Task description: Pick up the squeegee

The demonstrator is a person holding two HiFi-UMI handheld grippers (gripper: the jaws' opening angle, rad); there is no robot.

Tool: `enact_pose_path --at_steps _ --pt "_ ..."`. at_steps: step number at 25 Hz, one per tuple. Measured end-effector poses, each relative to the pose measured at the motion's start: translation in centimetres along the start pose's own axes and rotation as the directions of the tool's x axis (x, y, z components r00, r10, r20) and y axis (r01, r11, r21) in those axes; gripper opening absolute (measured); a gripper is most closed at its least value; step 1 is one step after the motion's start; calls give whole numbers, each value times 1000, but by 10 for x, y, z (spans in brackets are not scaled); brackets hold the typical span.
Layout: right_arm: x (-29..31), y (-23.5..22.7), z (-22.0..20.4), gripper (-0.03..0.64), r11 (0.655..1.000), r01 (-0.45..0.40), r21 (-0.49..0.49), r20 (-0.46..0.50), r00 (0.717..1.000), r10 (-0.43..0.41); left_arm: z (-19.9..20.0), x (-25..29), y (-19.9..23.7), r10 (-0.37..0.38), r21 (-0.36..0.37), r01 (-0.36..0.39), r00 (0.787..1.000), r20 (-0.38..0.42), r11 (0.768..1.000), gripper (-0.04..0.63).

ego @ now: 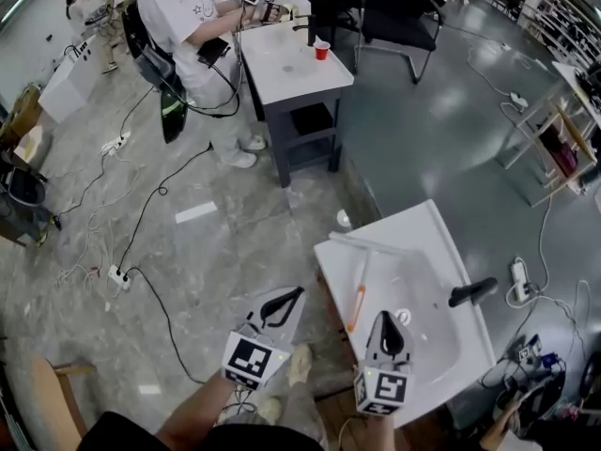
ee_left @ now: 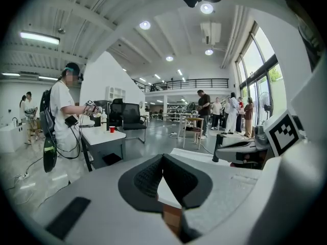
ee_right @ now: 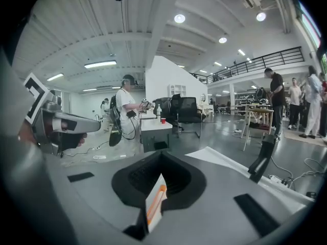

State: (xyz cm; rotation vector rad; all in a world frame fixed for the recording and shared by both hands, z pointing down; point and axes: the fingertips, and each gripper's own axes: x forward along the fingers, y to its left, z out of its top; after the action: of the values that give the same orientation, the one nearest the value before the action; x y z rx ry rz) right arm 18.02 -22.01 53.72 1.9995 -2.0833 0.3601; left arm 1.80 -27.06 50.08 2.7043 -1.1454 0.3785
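Observation:
The squeegee [ego: 360,287] lies on the white washbasin [ego: 427,238], its white-and-orange handle running toward me and its long blade bar across the far edge. In the right gripper view, a strip of that handle [ee_right: 155,200] shows through the gap behind the closed jaws. My right gripper [ego: 387,316] hovers shut over the basin, just right of the handle's near end, holding nothing. Left of the basin's edge, over the floor, my left gripper [ego: 299,292] is also shut and empty. In the gripper views the left gripper's [ee_left: 163,156] and right gripper's [ee_right: 161,154] tips meet.
A black faucet [ego: 472,292] stands at the basin's right side, with a drain [ego: 403,317] near my right gripper. A person stands at a white table [ego: 291,64] bearing a red cup [ego: 322,51]. Cables and a power strip [ego: 118,276] lie on the floor at left.

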Motion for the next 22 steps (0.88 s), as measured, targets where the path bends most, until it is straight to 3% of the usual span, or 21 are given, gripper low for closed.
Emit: enact_pose_path --at_steps 9,17,22 --pt "57 -17 -40 -2 1000 -10 22 -86 996 12 -40 54 21 2 -46 -7 996 -94 999 2" --pt "99 -20 -69 2 998 11 65 -185 983 1 -52 80 36 3 -40 -7 994 -112 999 2" --pt "126 -18 -84 95 995 28 92 -273 962 -2 -50 88 46 10 -26 -13 995 -103 1000 2"
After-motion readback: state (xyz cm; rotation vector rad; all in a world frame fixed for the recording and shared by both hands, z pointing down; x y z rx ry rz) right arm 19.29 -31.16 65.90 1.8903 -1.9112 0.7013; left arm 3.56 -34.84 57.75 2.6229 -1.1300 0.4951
